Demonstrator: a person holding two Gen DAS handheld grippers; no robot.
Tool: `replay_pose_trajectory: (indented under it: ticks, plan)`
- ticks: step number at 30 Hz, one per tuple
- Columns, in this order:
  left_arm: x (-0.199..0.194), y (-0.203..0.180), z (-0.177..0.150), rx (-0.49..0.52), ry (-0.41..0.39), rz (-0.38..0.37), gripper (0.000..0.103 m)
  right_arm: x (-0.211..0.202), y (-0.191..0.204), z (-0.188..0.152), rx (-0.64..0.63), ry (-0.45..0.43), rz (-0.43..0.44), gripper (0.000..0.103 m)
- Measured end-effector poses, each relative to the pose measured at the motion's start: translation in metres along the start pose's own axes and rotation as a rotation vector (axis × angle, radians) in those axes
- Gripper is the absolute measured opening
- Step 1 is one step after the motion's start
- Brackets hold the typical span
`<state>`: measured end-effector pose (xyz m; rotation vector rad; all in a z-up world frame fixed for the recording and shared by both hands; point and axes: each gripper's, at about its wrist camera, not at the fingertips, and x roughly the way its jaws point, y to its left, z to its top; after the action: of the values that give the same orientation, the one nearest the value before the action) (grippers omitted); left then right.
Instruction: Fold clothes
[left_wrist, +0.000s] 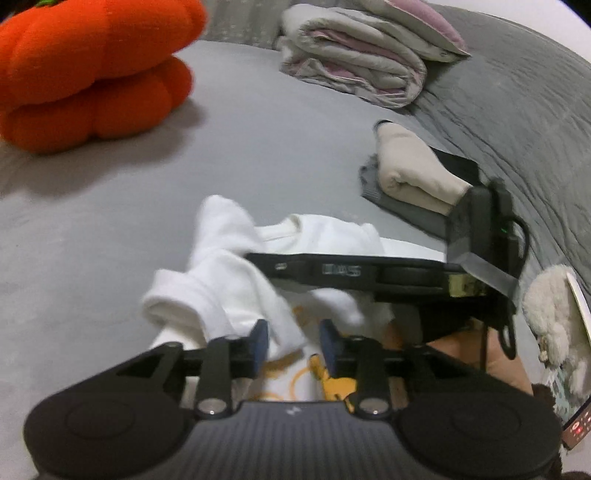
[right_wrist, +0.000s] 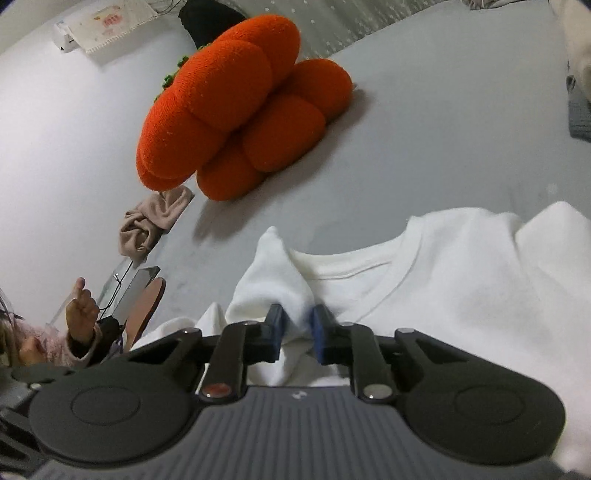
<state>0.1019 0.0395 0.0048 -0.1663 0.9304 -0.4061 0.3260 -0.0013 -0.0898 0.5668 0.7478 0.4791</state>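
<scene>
left tongs (left_wrist: 293, 345) apart over white shirt (left_wrist: 229, 273) | right tongs (right_wrist: 297, 332) clamped on shirt fold

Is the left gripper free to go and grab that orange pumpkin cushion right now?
Probably yes. The left gripper has white shirt cloth lying between its pads without clearly pinching it, and bare grey bed lies between it and the pumpkin cushion. It would need to release the cloth first.

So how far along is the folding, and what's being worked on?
Done, by the look of it: a beige garment lies folded on a grey one off to the side. In hand: the white sweatshirt, still rumpled; the right gripper pinches a fold of it, while the left gripper stands open over a sleeve. Left: fold the sweatshirt flat.
</scene>
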Motion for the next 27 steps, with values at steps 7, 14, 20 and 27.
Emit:
replay_pose_trajectory:
  ticks: [7, 14, 20, 27]
  plan:
    - [-0.033, 0.034, 0.008, -0.157, -0.095, 0.052, 0.043, -0.004, 0.003, -0.001, -0.014, -0.006, 0.006, 0.019]
    - [-0.023, 0.067, 0.013, -0.306, -0.131, 0.185, 0.048, -0.010, 0.006, -0.002, -0.046, -0.027, 0.012, 0.018]
    - [0.004, 0.106, 0.018, -0.538, -0.030, 0.029, 0.044, -0.010, 0.007, -0.001, -0.044, -0.029, 0.014, 0.018]
    - [0.020, 0.107, 0.016, -0.647, -0.018, 0.014, 0.012, -0.011, 0.007, 0.001, -0.036, -0.032, 0.022, 0.018]
